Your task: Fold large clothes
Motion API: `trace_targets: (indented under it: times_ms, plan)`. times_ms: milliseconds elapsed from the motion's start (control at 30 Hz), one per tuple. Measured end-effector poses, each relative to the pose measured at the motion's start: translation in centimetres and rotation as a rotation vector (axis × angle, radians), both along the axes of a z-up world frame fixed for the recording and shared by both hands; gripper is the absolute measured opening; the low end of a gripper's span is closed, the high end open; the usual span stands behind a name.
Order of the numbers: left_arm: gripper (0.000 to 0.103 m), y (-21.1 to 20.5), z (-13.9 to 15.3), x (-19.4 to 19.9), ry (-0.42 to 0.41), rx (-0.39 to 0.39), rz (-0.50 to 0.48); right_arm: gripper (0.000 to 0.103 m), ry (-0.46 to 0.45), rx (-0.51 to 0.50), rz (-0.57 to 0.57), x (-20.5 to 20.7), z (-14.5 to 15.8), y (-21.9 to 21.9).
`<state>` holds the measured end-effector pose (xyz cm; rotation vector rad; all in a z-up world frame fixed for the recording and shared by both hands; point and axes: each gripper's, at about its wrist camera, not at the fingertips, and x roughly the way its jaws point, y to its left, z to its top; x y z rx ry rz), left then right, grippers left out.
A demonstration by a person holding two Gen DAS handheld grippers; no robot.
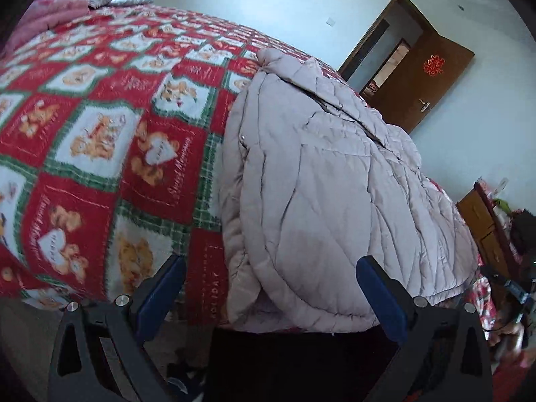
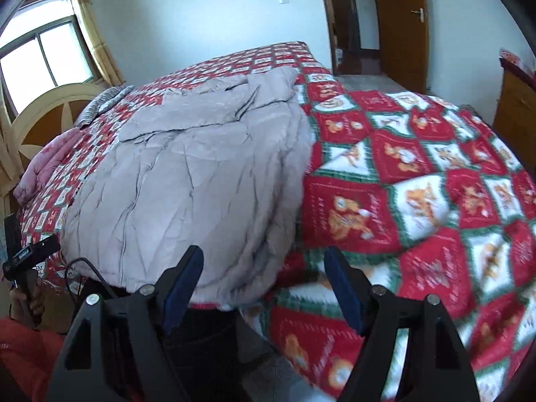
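Your left gripper (image 1: 271, 288) has its blue-padded jaws standing wide apart with nothing clamped between them. Just ahead of the gap, and spreading past the right-hand pad, lies the near hem of the padded jacket (image 1: 321, 181), pale greyish-pink, folded into a thick bundle that overhangs the front edge of the bed. Beyond the left-hand pad you see only the red, green and white bear-print blanket (image 1: 100, 140).

Your right gripper (image 2: 264, 271) is likewise spread open and holds nothing. The jacket's (image 2: 187, 174) rounded near corner sits ahead of the left-hand pad and partly in line with the gap; the pads seem to be just short of the cloth, though the blur there makes contact hard to judge. Ahead of the right-hand pad is bare blanket (image 2: 418, 174).

Farther along the jaws' line, the jacket stretches away across the bed toward its collar end. Past it, a pink quilt (image 2: 47, 164) and a striped pillow (image 2: 100, 104) lie by the headboard (image 2: 50, 100). Farthest off stand the window (image 2: 43, 53) and the open brown door (image 1: 422, 80).
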<state>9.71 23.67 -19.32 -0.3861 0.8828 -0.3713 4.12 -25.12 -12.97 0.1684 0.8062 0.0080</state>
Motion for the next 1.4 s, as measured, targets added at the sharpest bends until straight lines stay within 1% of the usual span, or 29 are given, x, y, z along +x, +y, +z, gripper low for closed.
trace_targets:
  times_ms: [67, 167, 200, 267, 333, 400, 500, 567, 600, 633, 700, 733, 767, 800, 833, 867, 900, 967, 1000, 1067, 1100, 1133, 1267, 1333, 1400]
  plan:
    - [0.102, -0.2, -0.1, 0.1, 0.001, -0.019, -0.008, 0.077, 0.031, -0.023, -0.015, 1.0, -0.8, 0.2]
    - [0.102, -1.0, -0.6, 0.3, 0.010, -0.006, -0.026, 0.077, 0.063, 0.026, 0.002, 1.8, -2.1, 0.5]
    - [0.102, -1.5, -0.9, 0.4, 0.019, 0.012, -0.037, 0.079, 0.048, 0.006, 0.002, 1.7, -2.3, 0.8]
    - [0.102, -2.0, -1.3, 0.6, 0.031, 0.040, -0.047, 0.079, 0.040, -0.054, 0.025, 1.6, -2.4, 1.7]
    - [0.102, -2.3, -1.5, 0.5, 0.020, 0.057, -0.049, 0.060, 0.044, -0.074, 0.074, 1.4, -2.3, 2.5]
    - [0.102, -2.5, -1.2, 0.5, -0.005, 0.040, -0.070, 0.047, 0.058, -0.058, 0.117, 1.4, -2.3, 2.9]
    - [0.102, -2.6, -0.8, 0.8, -0.030, -0.009, -0.095, 0.047, 0.079, -0.015, 0.131, 1.7, -3.1, 2.8]
    - [0.102, -2.8, -0.6, 1.1, -0.052, -0.029, -0.102, 0.047, 0.097, 0.052, 0.128, 2.1, -4.0, 2.5]
    - [0.102, -2.8, -0.6, 1.3, -0.059, -0.039, -0.103, 0.046, 0.093, 0.065, 0.120, 2.2, -4.3, 2.5]
    - [0.102, -2.9, -0.6, 1.5, -0.060, -0.052, -0.102, 0.049, 0.076, 0.051, 0.121, 2.2, -4.2, 2.7]
    - [0.101, -2.6, -0.9, 2.0, -0.046, -0.108, -0.093, 0.048, 0.085, 0.042, 0.122, 2.4, -4.1, 2.9]
    - [0.094, -2.5, -1.0, 2.0, -0.041, -0.139, -0.086, 0.042, 0.087, 0.041, 0.127, 2.4, -4.1, 3.0]
    - [0.072, -2.3, -1.0, 2.0, -0.041, -0.170, -0.080, 0.034, 0.085, 0.040, 0.132, 2.3, -4.0, 3.0]
    - [0.059, -2.1, -0.9, 2.0, -0.051, -0.177, -0.076, 0.023, 0.088, 0.042, 0.131, 2.4, -4.1, 3.0]
    - [0.036, -2.1, -0.7, 1.9, -0.057, -0.156, -0.073, 0.021, 0.086, 0.052, 0.126, 2.4, -4.1, 2.8]
    - [0.025, -2.0, -0.6, 1.9, -0.059, -0.132, -0.065, 0.020, 0.078, 0.071, 0.120, 2.2, -4.0, 2.6]
    - [0.024, -1.8, -0.5, 2.0, -0.053, -0.128, -0.065, 0.019, 0.070, 0.101, 0.117, 2.1, -3.9, 2.4]
    - [0.017, -1.4, -0.2, 1.9, -0.062, -0.147, -0.063, 0.017, 0.049, 0.176, 0.116, 2.2, -3.4, 1.9]
    - [0.015, -1.4, 0.5, 1.6, -0.084, -0.153, -0.066, 0.016, 0.029, 0.219, 0.121, 2.0, -2.8, 1.7]
    - [0.013, -1.3, 1.8, 1.2, -0.130, -0.171, -0.074, 0.015, -0.018, 0.263, 0.142, 1.7, -1.3, 2.0]
    - [0.013, -1.2, 3.1, 0.8, -0.174, -0.187, -0.084, 0.015, -0.044, 0.272, 0.154, 1.4, -0.3, 2.1]
    - [0.012, -1.2, 4.0, 0.6, -0.200, -0.193, -0.089, 0.015, -0.062, 0.280, 0.164, 1.1, 0.4, 2.2]
    - [0.012, -1.0, 7.6, -0.4, -0.290, -0.236, -0.119, 0.015, -0.141, 0.344, 0.204, -0.3, 3.3, 2.4]
    - [0.012, -0.6, 9.6, -1.3, -0.340, -0.273, -0.143, 0.015, -0.176, 0.363, 0.221, -1.2, 4.9, 2.3]
    - [0.012, -0.3, 11.4, -2.1, -0.387, -0.290, -0.158, 0.015, -0.209, 0.370, 0.231, -2.0, 6.2, 2.2]
